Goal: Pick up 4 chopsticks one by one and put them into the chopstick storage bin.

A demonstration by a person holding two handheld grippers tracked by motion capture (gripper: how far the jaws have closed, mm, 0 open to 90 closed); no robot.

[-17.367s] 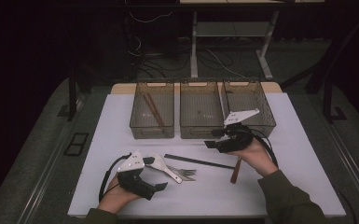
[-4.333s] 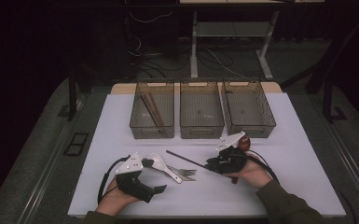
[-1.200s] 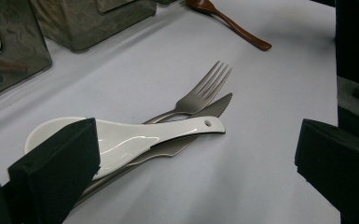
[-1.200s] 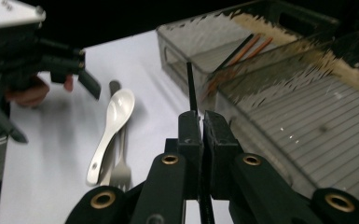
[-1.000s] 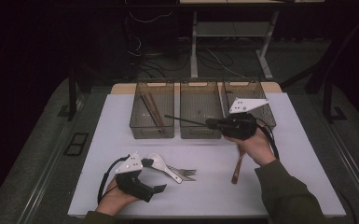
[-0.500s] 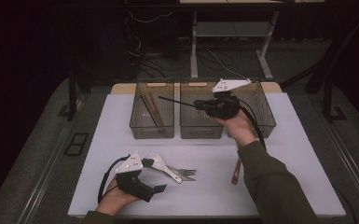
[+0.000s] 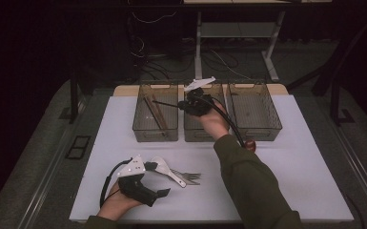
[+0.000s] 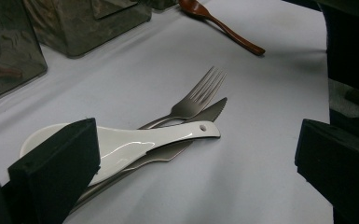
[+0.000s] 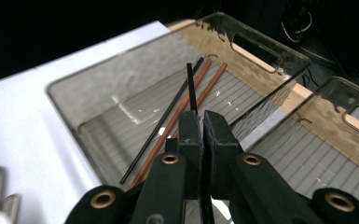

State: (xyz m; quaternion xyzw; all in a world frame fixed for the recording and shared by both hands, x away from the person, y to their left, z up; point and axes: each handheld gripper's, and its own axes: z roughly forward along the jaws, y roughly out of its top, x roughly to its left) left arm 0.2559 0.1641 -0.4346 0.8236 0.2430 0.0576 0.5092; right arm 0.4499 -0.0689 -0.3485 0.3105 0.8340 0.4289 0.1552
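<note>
My right gripper [image 7: 187, 106] [image 9: 200, 116] is shut on a thin black chopstick [image 7: 164, 103] [image 9: 191, 86] and hangs over the gap between the left bin [image 7: 155, 134] and the middle bin [image 7: 200, 135]. The stick points out over the left bin [image 9: 121, 53]. Inside that bin lie two brown chopsticks [image 9: 212, 79] and another black chopstick [image 9: 163, 123]. My left gripper [image 7: 158, 179] [image 8: 196, 135] rests open on the table near its front edge, its jaws either side of a white spoon [image 7: 164, 168] [image 8: 135, 144]. Under the spoon lie a fork [image 8: 200, 93] and a knife [image 8: 210, 109].
A third clear bin [image 7: 257, 119] stands at the right of the row. A brown wooden spoon [image 7: 250, 144] [image 8: 224, 28] lies on the white mat in front of it. The person's right sleeve crosses the mat's middle.
The right gripper has carried the black chopstick leftward, from near the right bin to the left bin. The left gripper has stayed put.
</note>
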